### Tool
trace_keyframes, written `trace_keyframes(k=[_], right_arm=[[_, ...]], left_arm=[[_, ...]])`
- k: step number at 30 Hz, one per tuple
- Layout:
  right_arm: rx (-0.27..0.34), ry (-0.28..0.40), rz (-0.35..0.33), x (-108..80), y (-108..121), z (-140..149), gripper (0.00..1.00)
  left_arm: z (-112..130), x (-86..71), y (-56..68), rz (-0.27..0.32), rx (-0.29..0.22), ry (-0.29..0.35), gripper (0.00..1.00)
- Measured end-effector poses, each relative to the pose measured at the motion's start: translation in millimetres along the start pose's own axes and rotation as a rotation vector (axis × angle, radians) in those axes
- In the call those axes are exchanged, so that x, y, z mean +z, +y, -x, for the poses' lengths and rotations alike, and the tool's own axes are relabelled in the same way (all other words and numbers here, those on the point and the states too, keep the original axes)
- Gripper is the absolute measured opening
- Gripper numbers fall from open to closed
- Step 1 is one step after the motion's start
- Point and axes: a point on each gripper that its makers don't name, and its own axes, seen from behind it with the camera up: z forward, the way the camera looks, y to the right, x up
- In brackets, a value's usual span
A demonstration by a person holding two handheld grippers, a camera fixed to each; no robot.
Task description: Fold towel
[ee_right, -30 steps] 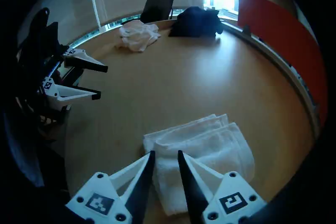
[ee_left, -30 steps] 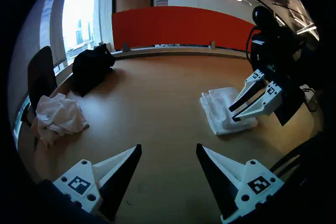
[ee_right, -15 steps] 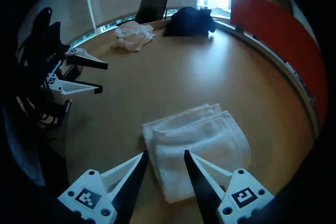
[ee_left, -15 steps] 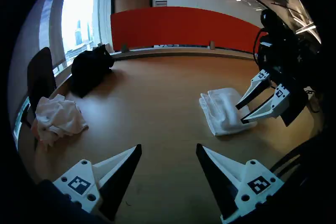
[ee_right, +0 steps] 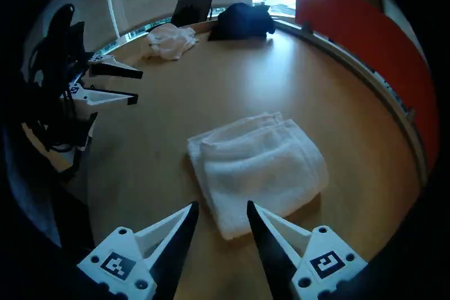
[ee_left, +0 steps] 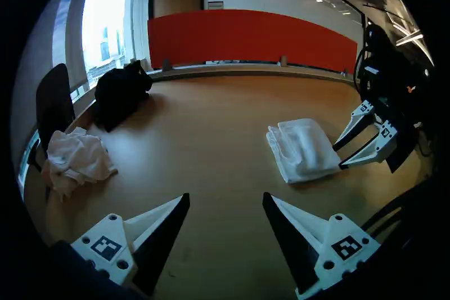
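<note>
A white towel [ee_left: 302, 149] [ee_right: 260, 169] lies folded into a thick rectangle on the round wooden table [ee_left: 219, 125]. In the right gripper view my right gripper [ee_right: 221, 211] stands open just short of the towel's near edge, with nothing between its fingers. The left gripper view shows that same gripper [ee_left: 338, 156] at the towel's right side, apart from it. My left gripper [ee_left: 225, 201] is open over bare table, well away from the towel, and it appears at the table's left in the right gripper view [ee_right: 135, 83].
A crumpled white cloth [ee_left: 76, 159] [ee_right: 167, 41] lies at the table's far side near a dark chair [ee_left: 53, 106]. A black bag [ee_left: 121, 89] [ee_right: 241, 20] sits by the window. A red partition [ee_left: 253, 38] runs behind the table.
My right gripper has drawn back off the folded towel and opened wider; the towel now lies free in front of it. The left gripper has stayed put.
</note>
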Motion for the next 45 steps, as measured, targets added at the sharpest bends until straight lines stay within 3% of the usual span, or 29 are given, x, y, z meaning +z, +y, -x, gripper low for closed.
trace_keyframes(k=[23,35,43,45], right_arm=[[0.066,-0.050,0.061,-0.6,5,41,0.64],[0.100,-0.046,0.103,4.6,10,45,0.28],[0.109,-0.044,0.114,4.4,11,45,0.26],[0.112,-0.044,0.119,4.4,12,45,0.21]], left_arm=[[3,0.6,0.5,0.002,0.005,-0.008,0.96],[4,1.1,-1.0,0.000,0.004,-0.009,0.97],[4,1.6,-1.5,0.002,0.005,-0.010,0.97],[4,1.6,-1.6,0.002,0.005,-0.010,0.96]])
